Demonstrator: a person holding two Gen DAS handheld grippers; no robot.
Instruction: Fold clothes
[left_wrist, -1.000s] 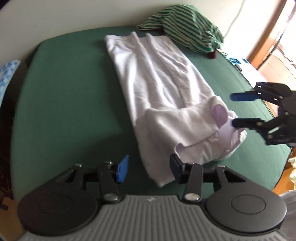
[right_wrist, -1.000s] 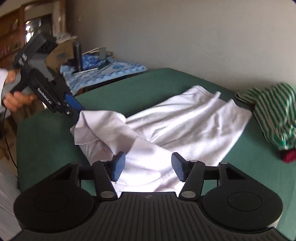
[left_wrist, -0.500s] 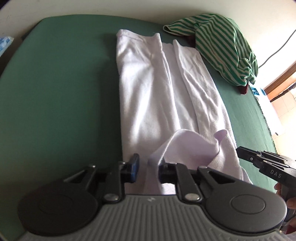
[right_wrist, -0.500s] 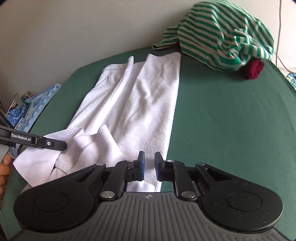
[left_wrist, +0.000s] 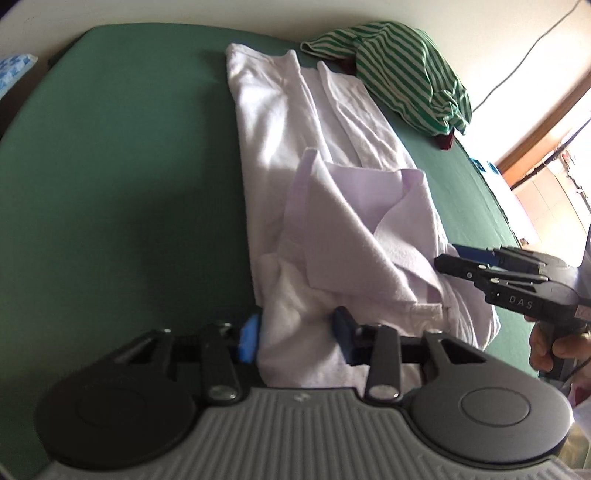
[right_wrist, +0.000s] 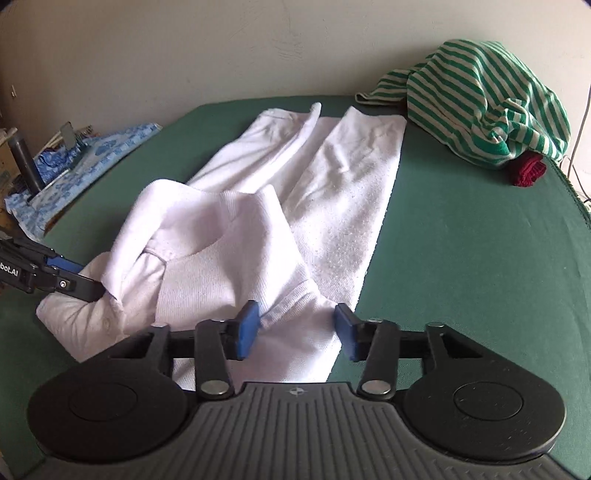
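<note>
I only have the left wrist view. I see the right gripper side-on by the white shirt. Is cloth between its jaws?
Observer: Yes. In the right wrist view the right gripper straddles the near corner of the white shirt. Its jaws are opening, with cloth between the pads but not pressed by them.
Operator: I catch a bit of blue pattern past the table's edge. What is there?
Observer: A blue patterned cloth lies spread beside the green table, and a dark upright cylinder stands at its end.
</note>
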